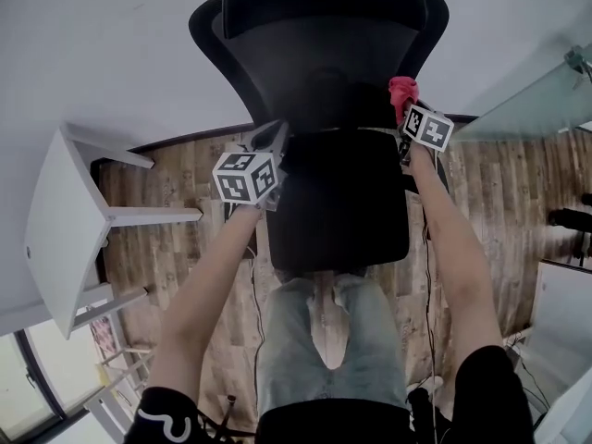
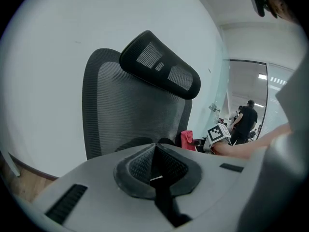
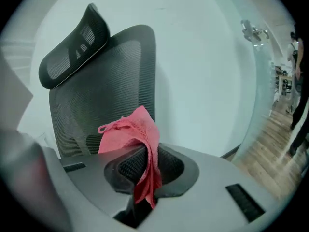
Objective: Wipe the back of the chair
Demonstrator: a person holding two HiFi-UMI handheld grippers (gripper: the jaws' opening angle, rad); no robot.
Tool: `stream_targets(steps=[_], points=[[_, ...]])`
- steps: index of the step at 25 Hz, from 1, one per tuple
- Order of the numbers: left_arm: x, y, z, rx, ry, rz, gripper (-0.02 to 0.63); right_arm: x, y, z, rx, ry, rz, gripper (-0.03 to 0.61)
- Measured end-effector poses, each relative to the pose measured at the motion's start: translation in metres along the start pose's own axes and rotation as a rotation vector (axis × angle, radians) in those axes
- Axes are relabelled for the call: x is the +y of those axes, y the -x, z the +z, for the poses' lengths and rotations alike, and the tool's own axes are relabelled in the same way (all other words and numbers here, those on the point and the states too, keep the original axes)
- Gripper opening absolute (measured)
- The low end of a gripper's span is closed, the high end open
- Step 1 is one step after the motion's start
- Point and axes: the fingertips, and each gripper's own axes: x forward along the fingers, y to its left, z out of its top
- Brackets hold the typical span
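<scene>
Standing on a wood floor (image 1: 157,202) against a white wall (image 1: 92,44), the black chair (image 1: 324,72) fills the frame's upper centre; the right gripper (image 3: 144,170) pinches a pink cloth (image 3: 128,134) beside the chair's right edge, the left gripper (image 2: 155,177) closed, empty

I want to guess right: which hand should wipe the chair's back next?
Probably right: the right gripper is shut on the pink cloth beside the chair back; the left gripper is shut on nothing.
</scene>
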Motion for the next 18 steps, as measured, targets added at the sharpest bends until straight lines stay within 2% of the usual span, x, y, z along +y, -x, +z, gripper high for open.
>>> stream_targets(steps=[3, 7, 12, 18], points=[[0.0, 0.009, 0.001, 0.008, 0.0, -0.003, 0.025, -0.014, 0.024, 0.0, 0.005, -0.02, -0.016, 0.064], [-0.004, 0.033, 0.014, 0.026, 0.002, -0.011, 0.025, -0.005, 0.07, 0.005, 0.023, -0.023, 0.027, 0.064], [-0.007, 0.068, 0.049, 0.009, 0.0, -0.03, 0.025, 0.049, 0.129, 0.026, 0.004, 0.065, 0.128, 0.064], [-0.035, 0.11, 0.082, -0.017, -0.033, -0.063, 0.025, 0.114, 0.209, 0.062, -0.076, 0.108, 0.231, 0.063]])
